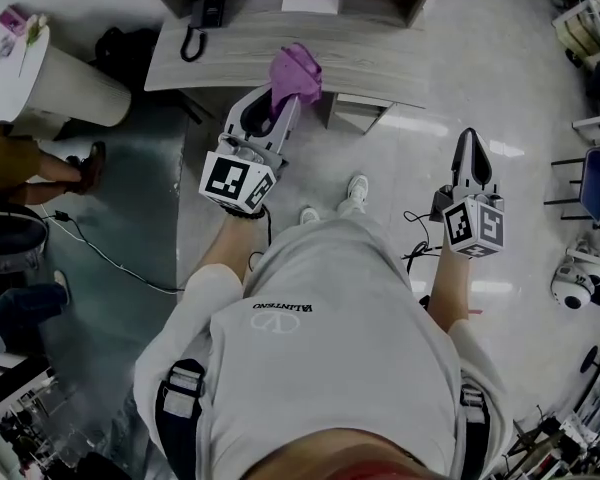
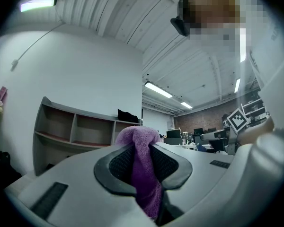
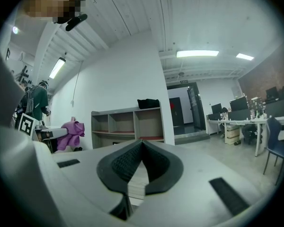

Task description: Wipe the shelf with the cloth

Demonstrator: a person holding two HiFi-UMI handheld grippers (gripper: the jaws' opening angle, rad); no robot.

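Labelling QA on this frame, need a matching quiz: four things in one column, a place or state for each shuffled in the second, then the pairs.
1. cloth
2. right gripper
3. black bag
4. shelf

A. against the white wall
B. jaws together, nothing between them
C. on top of the shelf
D. clamped in the left gripper

Pairs: 1-D, 2-B, 3-C, 4-A.

Shirt: pale grey short-sleeved T-shirt (image 1: 330,353), with a small dark logo and lettering on the front.
Shoes: white sneakers (image 1: 356,189).
Straps: dark webbing straps (image 1: 180,403) with grey buckles, one at each side.
Left gripper (image 1: 283,106): light grey tapered shell, black dimpled pads (image 2: 119,165), black-and-white marker cube (image 1: 237,181).
Right gripper (image 1: 470,140): matching grey shell, dark jaws, its own marker cube (image 1: 475,226).
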